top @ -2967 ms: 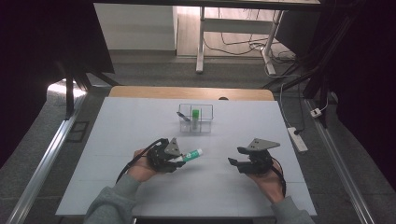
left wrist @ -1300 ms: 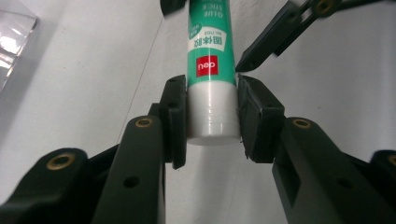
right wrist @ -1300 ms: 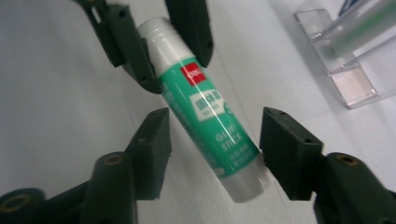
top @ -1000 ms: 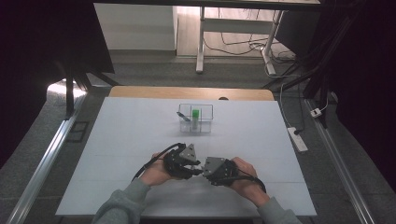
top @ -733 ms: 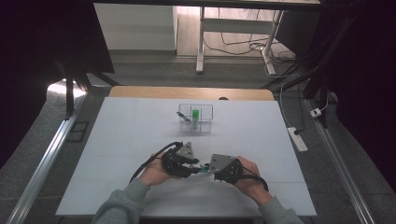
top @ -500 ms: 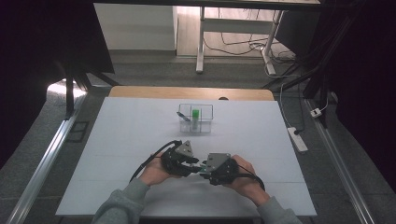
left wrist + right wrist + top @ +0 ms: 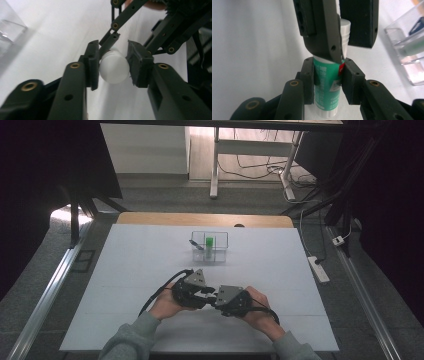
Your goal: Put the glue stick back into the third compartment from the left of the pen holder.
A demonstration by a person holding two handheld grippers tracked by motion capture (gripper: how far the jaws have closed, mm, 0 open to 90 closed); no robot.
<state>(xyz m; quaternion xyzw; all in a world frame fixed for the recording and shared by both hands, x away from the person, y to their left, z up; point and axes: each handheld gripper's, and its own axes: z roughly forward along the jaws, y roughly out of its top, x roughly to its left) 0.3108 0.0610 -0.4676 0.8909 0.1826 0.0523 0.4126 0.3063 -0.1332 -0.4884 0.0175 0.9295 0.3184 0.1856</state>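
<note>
- Gripping the green toothpaste tube (image 7: 327, 87) by its body between the right gripper (image 7: 327, 75) fingers, above the table (image 7: 125, 270), near its front edge.
- Left gripper (image 7: 113, 65) fingers just opened a little, close around the white cap (image 7: 113, 68); contact on both sides unclear.
- Judged mid-handover or uncapping; clear organizer box (image 7: 210, 251) well apart, not yet reached.

Green tube (image 7: 325, 82) with white lettering and white cap (image 7: 113, 67), black grippers, white table (image 7: 150, 270), clear box (image 7: 210, 247)

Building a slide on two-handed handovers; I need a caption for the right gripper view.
Right gripper clamps the green tube while the left gripper frames its white cap.
</note>
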